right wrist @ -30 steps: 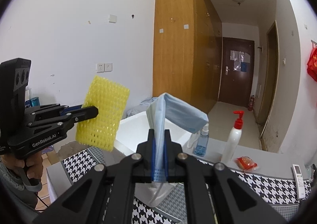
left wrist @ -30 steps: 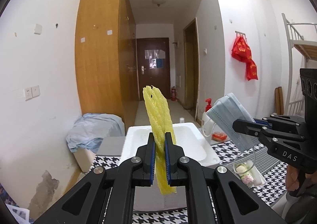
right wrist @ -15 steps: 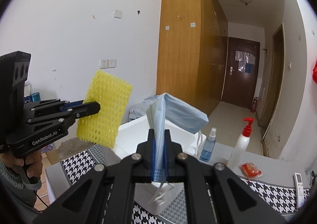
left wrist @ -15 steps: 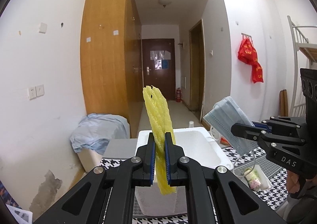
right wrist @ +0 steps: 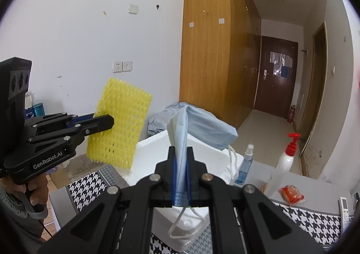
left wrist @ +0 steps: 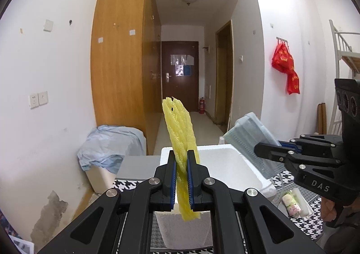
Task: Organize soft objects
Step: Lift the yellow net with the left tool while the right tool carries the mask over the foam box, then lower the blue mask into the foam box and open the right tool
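Observation:
My left gripper (left wrist: 181,159) is shut on a yellow foam net (left wrist: 180,134), which stands edge-on above a white foam box (left wrist: 227,164). In the right wrist view the same yellow foam net (right wrist: 119,132) shows flat, pinched by the left gripper (right wrist: 108,120) over the box's left corner. My right gripper (right wrist: 180,155) is shut on a light blue face mask (right wrist: 207,128), its ear loops dangling over the white foam box (right wrist: 153,143). From the left wrist the face mask (left wrist: 249,137) and right gripper (left wrist: 261,149) hang over the box's right rim.
The box sits on a houndstooth tablecloth (right wrist: 85,184). A red-pump white bottle (right wrist: 285,159), a small blue spray bottle (right wrist: 245,166), a red packet (right wrist: 291,194) and a remote (right wrist: 344,208) stand to the right. A clear tray of small items (left wrist: 294,203) lies by the box. A blue cloth (left wrist: 110,143) covers a bin at left.
Both grippers have drifted forward toward the white box with their loads still held. The box now sits closer and lower in both views.

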`<state>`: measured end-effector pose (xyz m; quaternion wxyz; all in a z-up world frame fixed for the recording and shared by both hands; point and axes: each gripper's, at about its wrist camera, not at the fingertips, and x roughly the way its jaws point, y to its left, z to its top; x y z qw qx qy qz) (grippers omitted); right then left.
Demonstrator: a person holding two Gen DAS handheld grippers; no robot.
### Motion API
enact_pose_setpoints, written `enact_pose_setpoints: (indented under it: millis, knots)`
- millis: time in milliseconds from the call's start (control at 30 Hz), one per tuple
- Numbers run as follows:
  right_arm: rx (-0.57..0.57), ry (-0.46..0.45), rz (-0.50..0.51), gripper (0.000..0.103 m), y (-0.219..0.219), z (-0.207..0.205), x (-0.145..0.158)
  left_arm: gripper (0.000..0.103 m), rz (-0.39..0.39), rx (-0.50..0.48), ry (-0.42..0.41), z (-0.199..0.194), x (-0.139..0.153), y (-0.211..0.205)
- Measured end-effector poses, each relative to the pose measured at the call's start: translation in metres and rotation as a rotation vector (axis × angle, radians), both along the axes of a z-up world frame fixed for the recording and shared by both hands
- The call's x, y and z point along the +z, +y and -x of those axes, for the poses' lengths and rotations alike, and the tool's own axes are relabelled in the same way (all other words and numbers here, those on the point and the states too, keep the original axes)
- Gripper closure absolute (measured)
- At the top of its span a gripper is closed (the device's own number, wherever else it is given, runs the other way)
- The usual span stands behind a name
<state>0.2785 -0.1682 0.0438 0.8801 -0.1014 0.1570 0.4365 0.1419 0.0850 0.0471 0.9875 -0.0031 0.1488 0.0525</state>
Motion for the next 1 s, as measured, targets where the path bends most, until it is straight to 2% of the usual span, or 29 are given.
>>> enact_pose_setpoints:
  millis: [800, 967, 1000]
  knots:
    - [-0.011, 0.109, 0.069, 0.093, 0.039, -0.031, -0.014, 0.094, 0.031, -0.016, 0.023, -0.014, -0.006, 0.017]
    - [-0.004, 0.125, 0.088, 0.089, 0.045, -0.034, -0.021, 0.094, 0.036, -0.011, 0.027, -0.017, -0.008, 0.018]
    - [-0.005, 0.129, 0.093, 0.084, 0.046, -0.034, -0.022, 0.094, 0.037, -0.013, 0.028, -0.017, -0.008, 0.017]
